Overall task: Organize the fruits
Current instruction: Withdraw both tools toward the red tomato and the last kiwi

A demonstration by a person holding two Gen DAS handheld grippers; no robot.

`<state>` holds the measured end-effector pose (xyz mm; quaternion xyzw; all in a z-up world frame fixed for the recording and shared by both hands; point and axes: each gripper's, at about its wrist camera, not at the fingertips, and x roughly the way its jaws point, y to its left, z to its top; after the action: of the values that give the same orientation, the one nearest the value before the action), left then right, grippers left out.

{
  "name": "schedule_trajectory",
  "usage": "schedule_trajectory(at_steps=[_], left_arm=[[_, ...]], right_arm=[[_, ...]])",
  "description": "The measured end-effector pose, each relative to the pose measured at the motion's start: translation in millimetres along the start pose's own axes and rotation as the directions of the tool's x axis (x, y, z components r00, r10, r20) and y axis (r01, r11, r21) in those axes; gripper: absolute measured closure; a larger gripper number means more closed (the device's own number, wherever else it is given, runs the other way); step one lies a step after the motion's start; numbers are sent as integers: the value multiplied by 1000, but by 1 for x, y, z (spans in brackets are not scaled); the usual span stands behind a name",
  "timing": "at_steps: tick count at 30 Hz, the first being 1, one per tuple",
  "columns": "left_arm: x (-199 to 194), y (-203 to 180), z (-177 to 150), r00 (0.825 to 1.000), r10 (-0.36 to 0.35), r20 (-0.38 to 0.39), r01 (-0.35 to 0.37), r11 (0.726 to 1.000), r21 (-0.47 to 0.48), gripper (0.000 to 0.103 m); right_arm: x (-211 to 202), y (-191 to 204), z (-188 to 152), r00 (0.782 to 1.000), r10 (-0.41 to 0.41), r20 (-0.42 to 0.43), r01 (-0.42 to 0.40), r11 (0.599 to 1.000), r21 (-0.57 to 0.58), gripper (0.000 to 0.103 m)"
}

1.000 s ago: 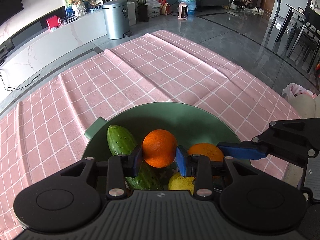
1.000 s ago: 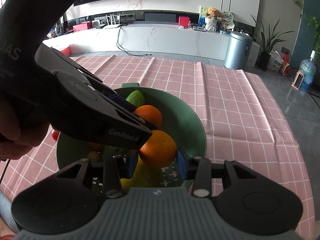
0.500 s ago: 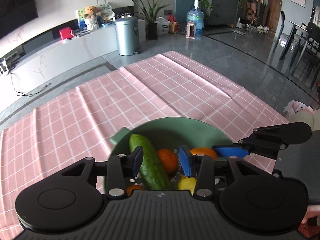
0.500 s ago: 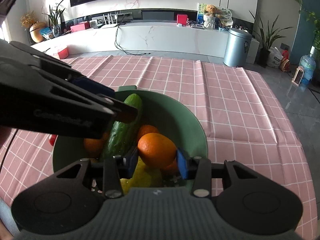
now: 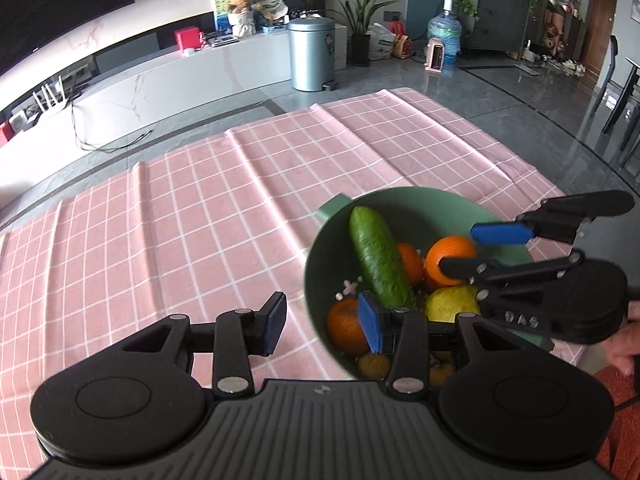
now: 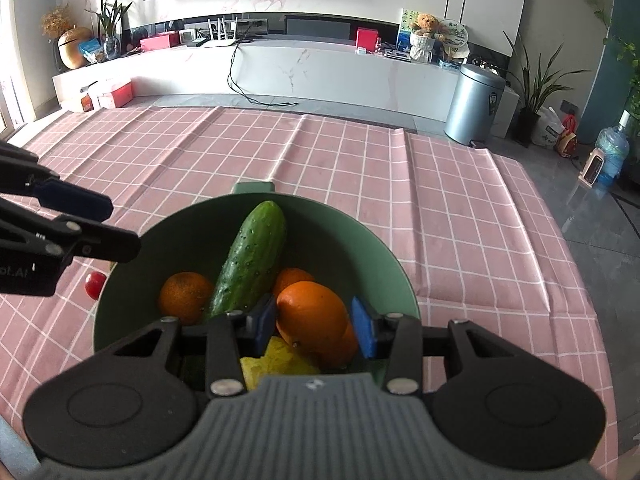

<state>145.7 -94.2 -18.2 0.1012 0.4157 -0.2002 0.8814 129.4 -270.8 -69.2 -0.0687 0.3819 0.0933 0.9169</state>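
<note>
Partly hidden lemon beneath gripped orange.

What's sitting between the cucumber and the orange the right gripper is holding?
A smaller orange, seen in the right wrist view, tucked between the cucumber and the held orange.

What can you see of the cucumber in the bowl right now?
The cucumber is dark green with bumpy skin, whole and unwrapped. It lies tilted in the green bowl, upper tip resting near the far rim by the handle, lower end buried among the oranges. No gripper touches it.
</note>
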Motion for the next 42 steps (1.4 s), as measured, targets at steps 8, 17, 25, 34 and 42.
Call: schedule_trajectory(at_steps=[8, 17, 25, 34, 42], left_arm=[[-18, 16, -17, 1000, 19, 8, -19, 999, -33, 52], [-47, 30, -42, 996, 40, 76, -41, 999, 3, 45], [-59, 48, -64, 995, 31, 100, -32, 999, 4, 42], [-58, 72, -82, 993, 10, 114, -2, 998, -67, 43], [-45, 86, -93, 995, -3, 103, 14, 994, -108, 44]], right_arm=[[-18, 11, 6, 1000, -13, 27, 13, 1000, 10, 60], [-58, 47, -4, 992, 15, 124, -30, 992, 119, 43], [-76, 94, -22, 982, 48, 184, -85, 976, 201, 42], [-74, 140, -38, 979, 66, 191, -101, 978, 183, 43], [-56, 161, -41, 987, 38, 159, -60, 988, 139, 58]])
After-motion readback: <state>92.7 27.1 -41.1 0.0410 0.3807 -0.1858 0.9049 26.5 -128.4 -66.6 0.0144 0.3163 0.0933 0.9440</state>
